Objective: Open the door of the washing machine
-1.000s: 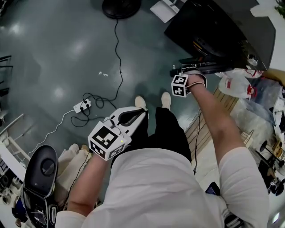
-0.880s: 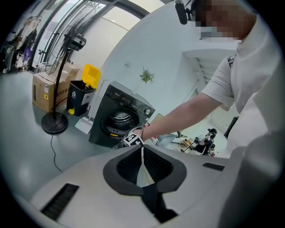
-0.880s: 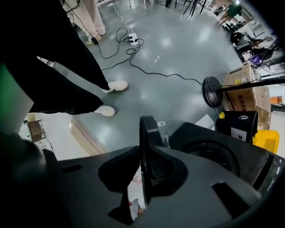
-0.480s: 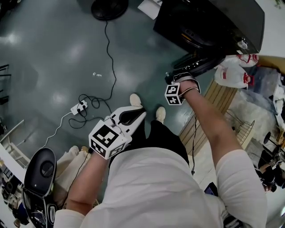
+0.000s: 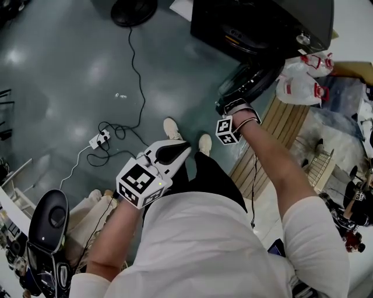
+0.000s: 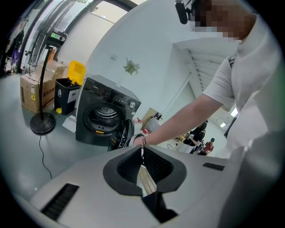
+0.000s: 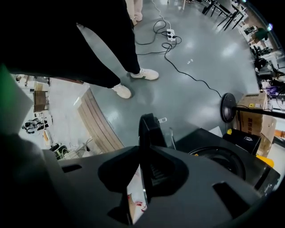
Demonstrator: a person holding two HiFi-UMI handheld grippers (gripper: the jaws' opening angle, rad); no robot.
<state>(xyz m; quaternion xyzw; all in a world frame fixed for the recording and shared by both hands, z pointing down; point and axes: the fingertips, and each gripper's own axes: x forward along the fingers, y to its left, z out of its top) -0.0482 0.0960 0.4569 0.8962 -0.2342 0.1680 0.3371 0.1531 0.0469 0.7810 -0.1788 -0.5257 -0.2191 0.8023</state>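
The dark washing machine [image 5: 262, 23] stands at the top of the head view, its round door [image 5: 247, 81] swung out from the drum. My right gripper [image 5: 224, 107] points steeply down, shut on the door's outer edge. In the right gripper view the door's rim [image 7: 149, 129] runs between the fingertips of my right gripper [image 7: 141, 153]; its jaws have just been opening a little, and the rim is still between them. My left gripper [image 5: 185, 148] hangs in front of my body, shut and holding nothing. The left gripper view shows the open drum [image 6: 104, 116].
A floor fan's base [image 5: 134, 10] and its cable lie left of the machine, with a power strip [image 5: 97, 138] on the floor. A wooden pallet [image 5: 274, 139] and plastic bags [image 5: 300, 87] sit to the right. Cardboard boxes [image 6: 33, 91] stand beyond the fan.
The door has swung further out from the machine, and my right gripper has come toward me with it. My left gripper keeps its place in the view.
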